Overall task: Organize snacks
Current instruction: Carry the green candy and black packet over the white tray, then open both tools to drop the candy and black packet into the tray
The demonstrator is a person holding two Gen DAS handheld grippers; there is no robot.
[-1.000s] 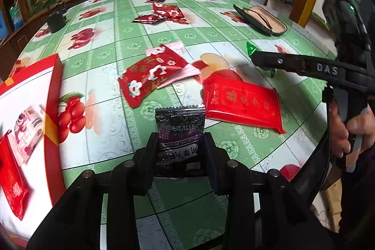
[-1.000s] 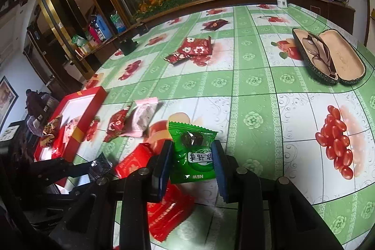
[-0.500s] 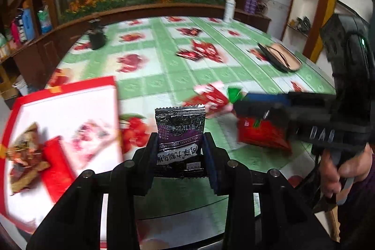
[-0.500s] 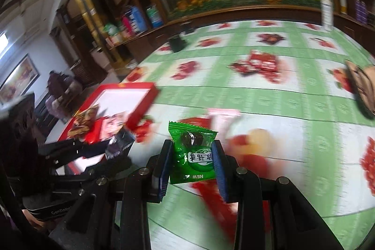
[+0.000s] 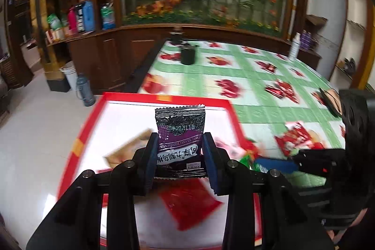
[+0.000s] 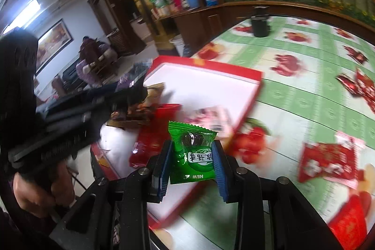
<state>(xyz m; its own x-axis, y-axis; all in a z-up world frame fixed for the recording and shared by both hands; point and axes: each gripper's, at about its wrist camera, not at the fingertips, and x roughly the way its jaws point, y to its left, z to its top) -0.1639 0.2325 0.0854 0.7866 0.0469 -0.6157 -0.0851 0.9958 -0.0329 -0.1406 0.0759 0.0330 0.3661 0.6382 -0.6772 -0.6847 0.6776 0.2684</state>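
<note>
- left gripper [image 5: 180, 159]: all black frame, chunky linkage arms, round silver screws at the joints, dark navy ribbed pads
- right gripper [image 6: 191, 164]: same black build, brighter blue ribbed pads
- bare-skinned hand [image 6: 35, 189], dark sleeve

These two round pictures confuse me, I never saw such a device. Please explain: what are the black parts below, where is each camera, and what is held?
No robot here: a person holds one hand tool per hand, each with a two-finger claw and a fisheye camera looking along the fingers. In the left view, the left claw grips a purple snack packet over the red tray, which already holds snacks. In the right view, the right claw grips a green candy packet near the tray's edge. More red packets lie on the green tablecloth.
</note>
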